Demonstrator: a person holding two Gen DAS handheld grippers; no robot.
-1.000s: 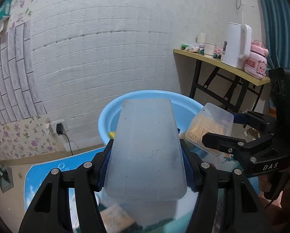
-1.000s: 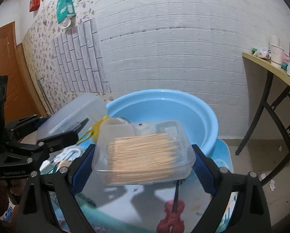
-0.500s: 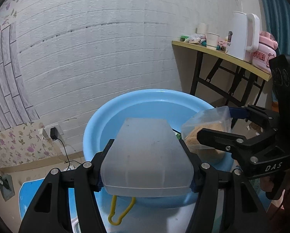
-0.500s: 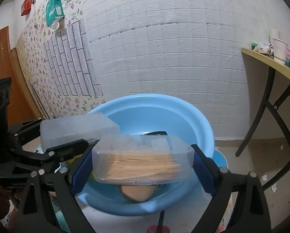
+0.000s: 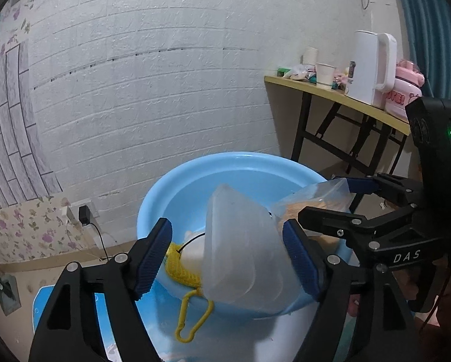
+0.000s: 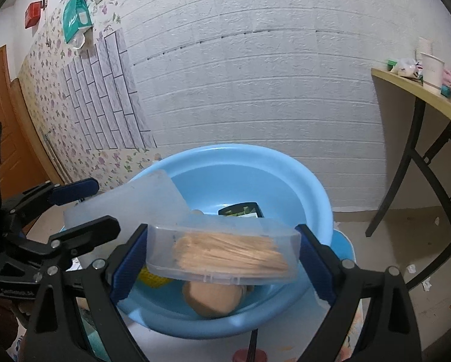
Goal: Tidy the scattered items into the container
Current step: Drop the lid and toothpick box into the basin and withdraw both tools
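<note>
The left gripper (image 5: pixel 228 250) angles downward with its jaws opening, while the right gripper (image 6: pixel 222 253) beside it stays clamped, tilted downward too.

L gripper (image 5: pixel 228 250), jaws opening: frosted plastic box (image 5: pixel 243 256) between the blue pads, tilted, leaning on the R pad (image 5: pixel 300 259); clear gap at the L pad (image 5: pixel 153 256). Box hangs over the near rim of the blue basin (image 5: pixel 225 163). In the basin: yellow knit piece (image 5: pixel 181 268) w/ yellow clip (image 5: pixel 192 316) dangling over the rim at 6 o'clock; something white behind the box, can't tell what. R gripper (image 5: pixel 325 199) at 3 o'clock, pinching a clear toothpick box (image 5: pixel 316 202) over the basin's R side. Folding table (image 5: pixel 340 96) at 2 o'clock w/ white kettle (image 5: pixel 373 66), paper cup (image 5: pixel 325 75). White brick wall (image 5: pixel 165 75) behind.
</note>
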